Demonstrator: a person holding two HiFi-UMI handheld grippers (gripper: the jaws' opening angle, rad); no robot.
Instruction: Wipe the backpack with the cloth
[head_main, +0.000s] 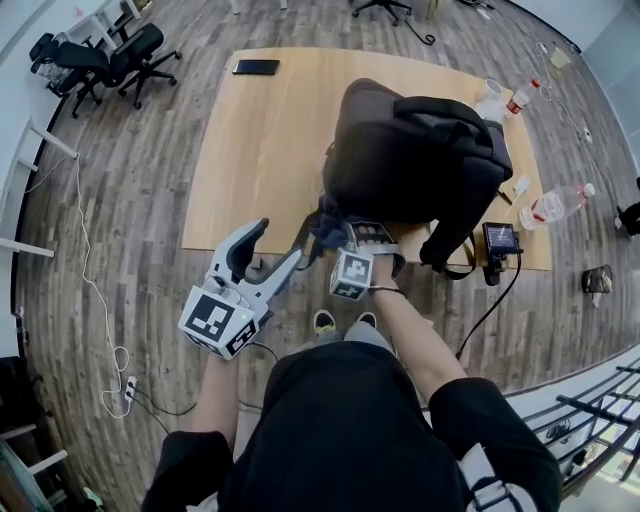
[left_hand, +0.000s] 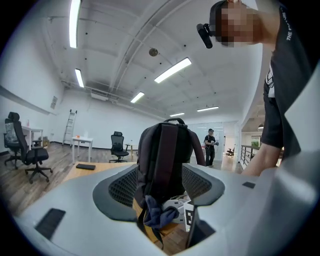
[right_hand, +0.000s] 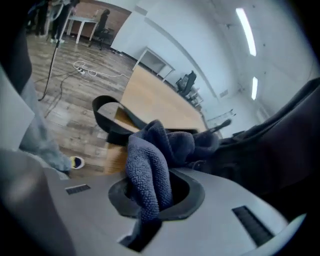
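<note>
two black office chairs (head_main: 110, 60) stood on the wood floor (head_main: 130, 220) off the table's far left corner, and a dark phone (head_main: 256, 67) lay flat on the table (head_main: 260, 150) by its far edge, toward that corner. the left tongs (head_main: 268, 258) hung just off the near edge, over the floor, spread apart with nothing between them; in the left gripper view the backpack (left_hand: 165, 150) showed beyond the gap. right of them, at the near edge, the dark blue cloth (head_main: 328, 228) sat bunched against the backpack's lower left corner. the right tongs (head_main: 368, 240) were clamped on that cloth, a thick fold of it (right_hand: 150, 170) pinched between them and bulging forward. the black backpack (head_main: 415, 160) stood on the right half of the table, reaching the near edge, with a strap (head_main: 455, 255) hanging over that edge. just right of the strap a small screen (head_main: 500, 238) sat at the near right corner, and a clear plastic bottle (head_main: 555, 205) lay at the right edge.
</note>
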